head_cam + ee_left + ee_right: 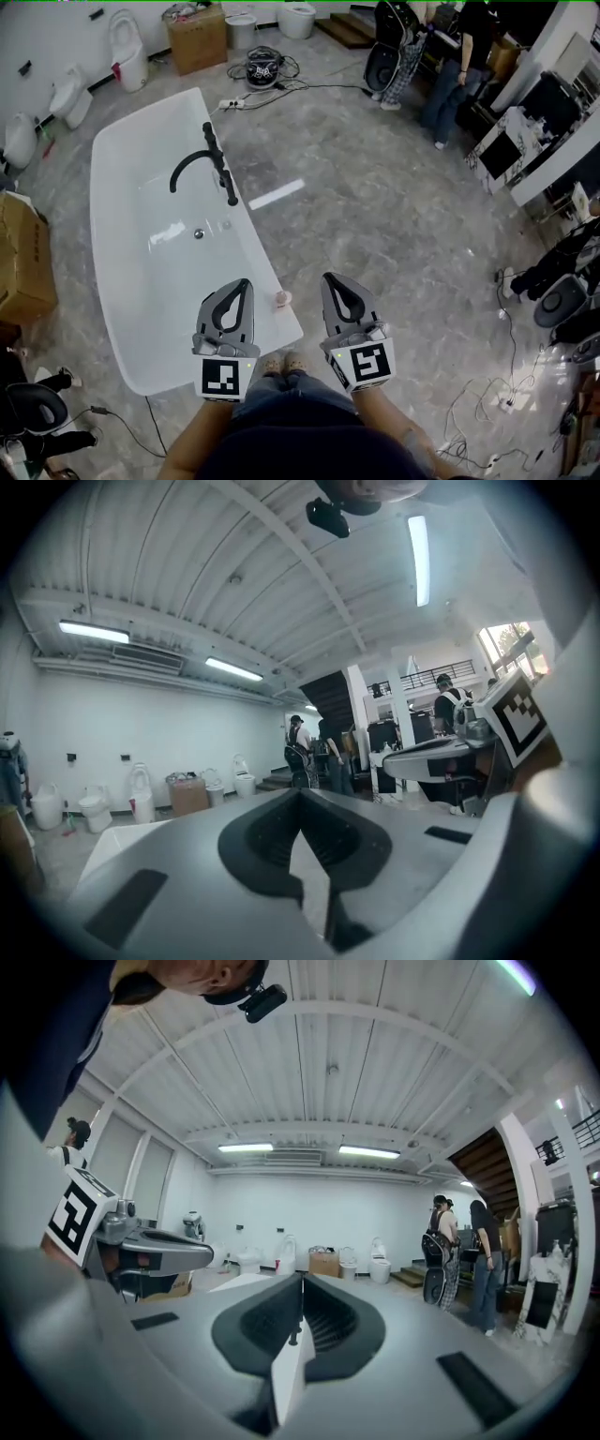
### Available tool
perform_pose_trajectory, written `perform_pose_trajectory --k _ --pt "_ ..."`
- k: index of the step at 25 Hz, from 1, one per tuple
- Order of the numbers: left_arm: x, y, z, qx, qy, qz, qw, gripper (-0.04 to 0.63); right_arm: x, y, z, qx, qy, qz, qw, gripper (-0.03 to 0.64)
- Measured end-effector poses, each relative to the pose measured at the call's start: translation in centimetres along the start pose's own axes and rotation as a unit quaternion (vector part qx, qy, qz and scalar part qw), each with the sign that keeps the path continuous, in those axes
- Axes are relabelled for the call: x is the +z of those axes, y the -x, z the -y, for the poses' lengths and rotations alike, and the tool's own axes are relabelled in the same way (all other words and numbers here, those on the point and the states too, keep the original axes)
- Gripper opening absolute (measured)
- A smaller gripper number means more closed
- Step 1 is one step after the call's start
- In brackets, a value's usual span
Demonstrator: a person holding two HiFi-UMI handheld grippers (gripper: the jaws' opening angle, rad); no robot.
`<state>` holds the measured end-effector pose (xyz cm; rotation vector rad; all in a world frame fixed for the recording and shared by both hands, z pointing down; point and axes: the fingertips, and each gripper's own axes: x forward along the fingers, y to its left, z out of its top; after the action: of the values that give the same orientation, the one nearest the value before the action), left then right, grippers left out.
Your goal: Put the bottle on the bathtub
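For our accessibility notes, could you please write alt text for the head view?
The left gripper and right gripper, both shut and empty, hover side by side at the near corner of a white bathtub, where a small pink bottle sits on the rim. A black faucet arches over it; people stand beyond on the grey floor.
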<state>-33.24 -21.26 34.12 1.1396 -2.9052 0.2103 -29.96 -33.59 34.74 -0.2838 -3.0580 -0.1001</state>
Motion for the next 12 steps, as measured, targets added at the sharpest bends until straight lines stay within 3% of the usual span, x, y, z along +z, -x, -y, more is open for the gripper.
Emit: perform_pose_trajectory --k 5,12 --pt "5.6 1.1 -1.2 0.034 0.020 0.031 0.9987 0.021 5.8 0.9 0.3 -0.013 0.017 0.020 1.000 0.026" --pt "9.5 1.2 -1.8 0.044 0.012 0.055 0.9974 0.022 10.3 1.4 0.3 -0.012 0.031 0.056 0.998 0.026"
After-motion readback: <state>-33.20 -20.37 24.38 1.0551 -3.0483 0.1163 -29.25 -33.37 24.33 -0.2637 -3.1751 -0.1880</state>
